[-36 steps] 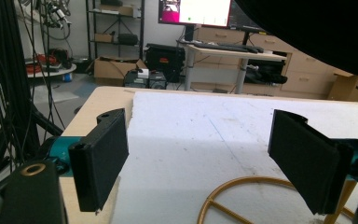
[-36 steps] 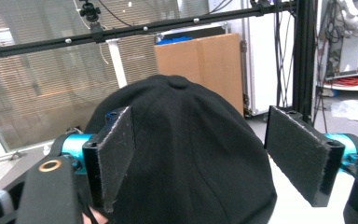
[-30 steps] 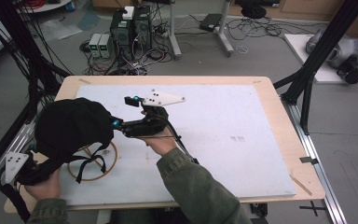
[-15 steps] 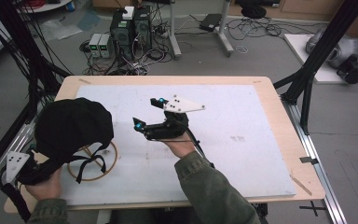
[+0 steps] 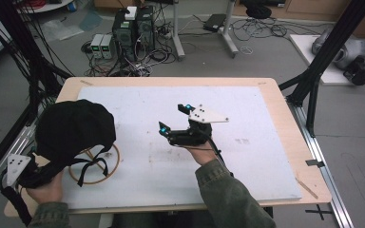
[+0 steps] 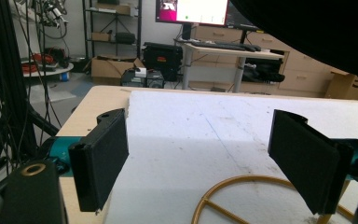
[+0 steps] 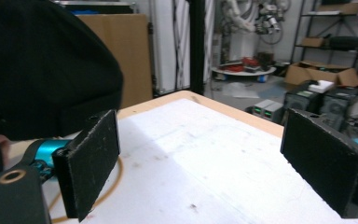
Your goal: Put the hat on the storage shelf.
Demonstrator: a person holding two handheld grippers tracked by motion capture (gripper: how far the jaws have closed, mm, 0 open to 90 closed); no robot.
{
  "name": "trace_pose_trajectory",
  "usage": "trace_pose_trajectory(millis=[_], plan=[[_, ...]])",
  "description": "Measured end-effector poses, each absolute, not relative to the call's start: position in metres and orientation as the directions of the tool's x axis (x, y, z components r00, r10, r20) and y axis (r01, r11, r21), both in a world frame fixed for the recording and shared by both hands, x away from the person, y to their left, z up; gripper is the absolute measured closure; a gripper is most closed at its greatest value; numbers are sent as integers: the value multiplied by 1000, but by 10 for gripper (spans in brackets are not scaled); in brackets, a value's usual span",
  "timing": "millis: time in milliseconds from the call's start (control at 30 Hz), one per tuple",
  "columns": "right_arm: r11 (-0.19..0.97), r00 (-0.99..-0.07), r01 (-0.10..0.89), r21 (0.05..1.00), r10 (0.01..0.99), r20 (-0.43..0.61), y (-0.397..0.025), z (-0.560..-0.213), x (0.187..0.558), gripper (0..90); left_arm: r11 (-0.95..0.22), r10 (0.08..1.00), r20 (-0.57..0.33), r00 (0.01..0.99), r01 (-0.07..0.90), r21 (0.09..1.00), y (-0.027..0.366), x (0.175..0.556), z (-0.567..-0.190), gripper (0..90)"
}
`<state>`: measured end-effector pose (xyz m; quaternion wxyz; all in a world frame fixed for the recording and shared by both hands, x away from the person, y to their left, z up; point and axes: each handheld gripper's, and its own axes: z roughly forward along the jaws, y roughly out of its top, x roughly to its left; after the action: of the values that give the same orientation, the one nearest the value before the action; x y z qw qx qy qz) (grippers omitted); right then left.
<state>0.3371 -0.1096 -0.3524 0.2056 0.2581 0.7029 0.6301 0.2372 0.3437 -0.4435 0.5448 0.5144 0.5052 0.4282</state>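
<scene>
A black hat (image 5: 73, 128) sits over a wooden ring stand (image 5: 94, 183) at the table's left. My left gripper (image 6: 200, 154) is held low at the front left, partly under the hat, with its grey plate (image 5: 16, 166) showing. Its jaws stand open and nothing is between them; the ring (image 6: 242, 179) lies just ahead and the hat (image 6: 317, 28) overhangs at the upper right. My right gripper (image 5: 173, 117) hovers over the middle of the white mat, open and holding nothing, pointing left toward the hat (image 7: 42, 60) and apart from it.
The white mat (image 5: 247, 104) covers most of the wooden table (image 5: 285, 114). Black frame posts (image 5: 313, 76) stand at the table's sides. Computers and cables (image 5: 133, 33) lie on the floor beyond the far edge.
My right gripper has drawn back to the right, away from the hat, toward the middle of the mat. The left hand and the hat have stayed put.
</scene>
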Motion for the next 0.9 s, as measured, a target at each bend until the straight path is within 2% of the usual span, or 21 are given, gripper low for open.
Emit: trace_pose_trajectory(millis=[467,900], plan=[[78,-678,143,987,734,40,-165,-386,328,110,110,986,-116,122,55,992,343,237,-444,203],[45,-507,151,987,861,38,-233,-413,306,110,114,985,-120,123,57,992,342,237,-444,203]])
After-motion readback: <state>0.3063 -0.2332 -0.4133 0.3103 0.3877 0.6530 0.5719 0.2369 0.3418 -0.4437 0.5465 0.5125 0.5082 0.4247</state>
